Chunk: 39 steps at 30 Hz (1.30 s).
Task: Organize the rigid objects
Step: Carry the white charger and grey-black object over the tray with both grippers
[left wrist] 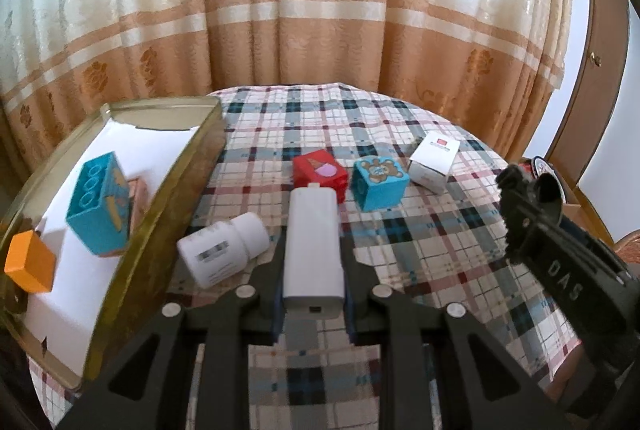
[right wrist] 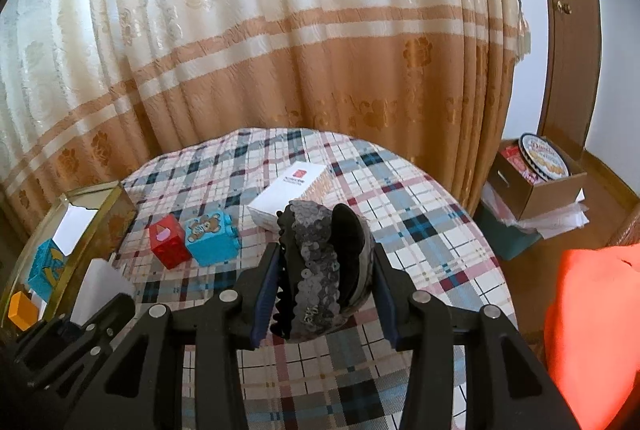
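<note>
Your left hand-held gripper (left wrist: 313, 270) is pinching a white power bank (left wrist: 313, 250); your right hand-held gripper (right wrist: 326, 270) is pinching a sequined hair clip (right wrist: 320, 266). Two blocks are lying in the gold tin (left wrist: 160, 230); four items are waiting on the surface (left wrist: 420, 250).

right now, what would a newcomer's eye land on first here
Probably the white power bank clamped between the left gripper fingers, low in the left wrist view, and the dark sequined hair clip held in the right gripper. Next, the gold tin at left holding a blue block and an orange box, above the plaid tablecloth.
</note>
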{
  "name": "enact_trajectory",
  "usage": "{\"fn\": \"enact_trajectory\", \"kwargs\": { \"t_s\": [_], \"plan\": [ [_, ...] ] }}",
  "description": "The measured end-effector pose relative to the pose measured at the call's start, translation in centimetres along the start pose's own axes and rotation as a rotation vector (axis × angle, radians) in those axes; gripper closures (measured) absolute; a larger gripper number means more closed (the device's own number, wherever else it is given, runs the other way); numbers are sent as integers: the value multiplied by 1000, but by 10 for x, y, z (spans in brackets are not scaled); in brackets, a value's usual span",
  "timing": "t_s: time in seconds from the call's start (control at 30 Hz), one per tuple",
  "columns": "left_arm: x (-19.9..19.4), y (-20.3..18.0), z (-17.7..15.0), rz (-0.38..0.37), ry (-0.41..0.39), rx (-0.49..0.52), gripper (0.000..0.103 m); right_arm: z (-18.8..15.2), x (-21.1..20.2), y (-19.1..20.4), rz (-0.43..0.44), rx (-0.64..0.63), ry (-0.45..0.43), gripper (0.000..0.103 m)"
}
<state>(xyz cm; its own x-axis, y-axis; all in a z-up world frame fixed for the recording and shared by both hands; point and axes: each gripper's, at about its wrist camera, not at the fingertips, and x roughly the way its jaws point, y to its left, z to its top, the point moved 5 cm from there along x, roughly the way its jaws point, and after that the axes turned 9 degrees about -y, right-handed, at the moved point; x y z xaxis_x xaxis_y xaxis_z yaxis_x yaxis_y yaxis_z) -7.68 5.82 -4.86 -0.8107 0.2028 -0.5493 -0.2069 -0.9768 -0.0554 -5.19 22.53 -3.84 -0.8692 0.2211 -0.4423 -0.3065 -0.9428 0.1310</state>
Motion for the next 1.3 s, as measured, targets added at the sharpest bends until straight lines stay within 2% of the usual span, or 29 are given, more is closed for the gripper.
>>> {"fn": "enact_trajectory", "kwargs": {
  "t_s": [0.13,0.27,0.4,0.67,0.93,1.3],
  "plan": [
    [-10,12,0,-7,-13,-34,82,4,-9,1,-5,-9,-49,57],
    [-27,24,2,-65,-43,-79,82,5,-13,5,-13,-25,-66,57],
    [-39,38,4,-112,-59,-124,82,3,-18,14,30,14,-61,57],
    [-50,60,6,-80,-77,-162,82,-8,-29,51,129,-14,-40,57],
    [-59,73,6,-34,-88,-151,82,-15,-36,73,177,-28,-29,57],
    [-69,107,13,74,-115,-152,82,-7,-50,117,262,-77,-49,57]
  ]
}}
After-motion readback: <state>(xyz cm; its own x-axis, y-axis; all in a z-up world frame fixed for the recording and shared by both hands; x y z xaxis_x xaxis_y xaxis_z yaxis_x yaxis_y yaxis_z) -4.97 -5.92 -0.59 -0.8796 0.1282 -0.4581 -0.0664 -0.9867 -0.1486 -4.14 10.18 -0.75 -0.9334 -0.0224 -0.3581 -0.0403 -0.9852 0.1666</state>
